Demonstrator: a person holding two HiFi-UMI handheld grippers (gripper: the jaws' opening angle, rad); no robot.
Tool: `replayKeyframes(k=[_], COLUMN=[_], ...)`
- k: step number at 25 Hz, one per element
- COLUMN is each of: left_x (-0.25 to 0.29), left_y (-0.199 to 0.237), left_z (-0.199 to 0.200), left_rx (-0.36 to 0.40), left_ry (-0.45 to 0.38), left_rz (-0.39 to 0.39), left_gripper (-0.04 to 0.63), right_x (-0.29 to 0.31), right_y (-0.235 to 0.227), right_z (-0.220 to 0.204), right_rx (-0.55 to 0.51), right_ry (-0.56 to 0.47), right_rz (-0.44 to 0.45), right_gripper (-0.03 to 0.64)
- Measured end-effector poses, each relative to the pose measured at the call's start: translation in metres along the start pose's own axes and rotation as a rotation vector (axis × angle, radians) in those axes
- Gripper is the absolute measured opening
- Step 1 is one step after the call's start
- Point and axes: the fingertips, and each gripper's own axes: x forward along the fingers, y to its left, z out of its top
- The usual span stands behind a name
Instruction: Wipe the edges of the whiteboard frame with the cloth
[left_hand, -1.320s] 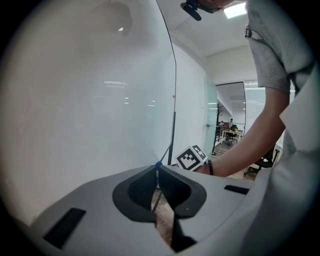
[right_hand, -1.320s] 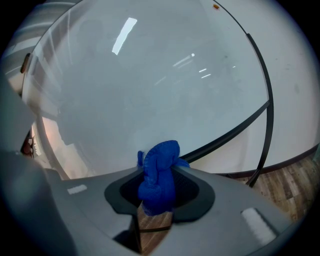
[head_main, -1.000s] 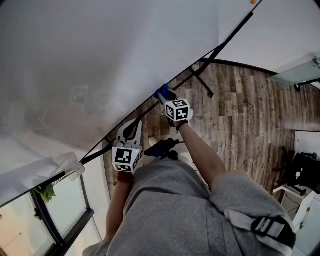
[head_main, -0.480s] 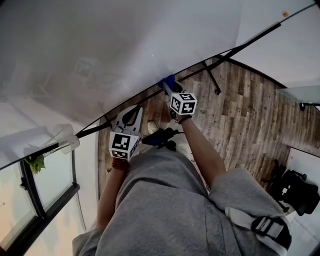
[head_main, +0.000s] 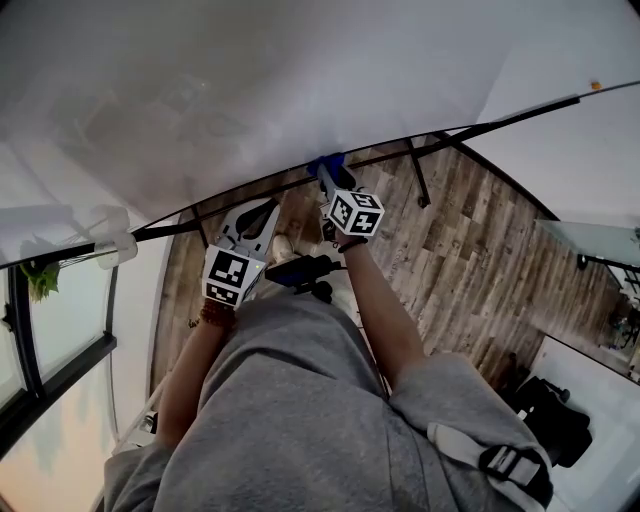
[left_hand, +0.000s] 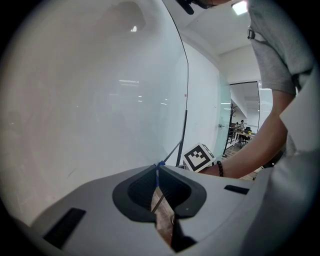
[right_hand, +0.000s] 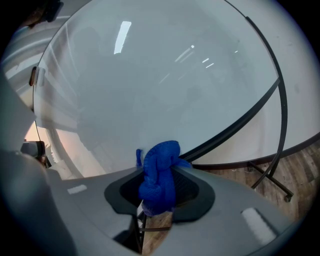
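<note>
The whiteboard fills the top of the head view, and its black frame edge runs across below it. My right gripper is shut on a bunched blue cloth, which is pressed against that edge. In the right gripper view the cloth bulges out between the jaws of the right gripper, with the frame just beyond it. My left gripper hangs lower left, a little short of the frame. Its jaws are together with nothing held, as the left gripper view also shows.
A black stand leg slants down from the frame onto the wood floor. A pale fitting sits on the frame at the left, near a dark-framed window. Dark bags lie at the lower right. The person's grey-clad body fills the foreground.
The head camera has swung, so the frame edge looks flatter in view. The right gripper keeps the cloth on the frame at nearly the same spot. The left gripper stays beside it.
</note>
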Motion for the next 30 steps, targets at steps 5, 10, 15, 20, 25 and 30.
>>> replayKeyframes(k=[5,10,15,20,25,30], left_x=[-0.006,-0.016,-0.021,-0.028,-0.037,-0.048], left_y=[0.004,0.012,0.013,0.014,0.02,0.025], left_z=[-0.006,-0.01,-0.012,-0.018,-0.025,-0.027], left_rx=[-0.013,-0.035,-0.043,-0.054,-0.067,-0.077], left_ry=[0.0,-0.002,-0.006,-0.007,-0.007,-0.011], left_rz=[0.022,0.055,0.064,0.073,0.091,0.118], left_gripper=[0.023,0.023,0.023,0.023,0.023,0.023], right_x=[0.003,0.006,0.01,0.012,0.017,0.02], right_y=[0.01,0.02,0.031,0.044,0.058,0.074], right_z=[-0.006,-0.011,-0.018,-0.024,-0.033,-0.043], right_rx=[0.011,0.029,0.05,0.063,0.086,0.095], right_ry=[0.01,0.019,0.033,0.043,0.052,0.081], right_rz=[0.032,0.059,0.089,0.114,0.152,0.195], right_gripper=[0.132,0.132,0.132,0.132,0.132,0.132])
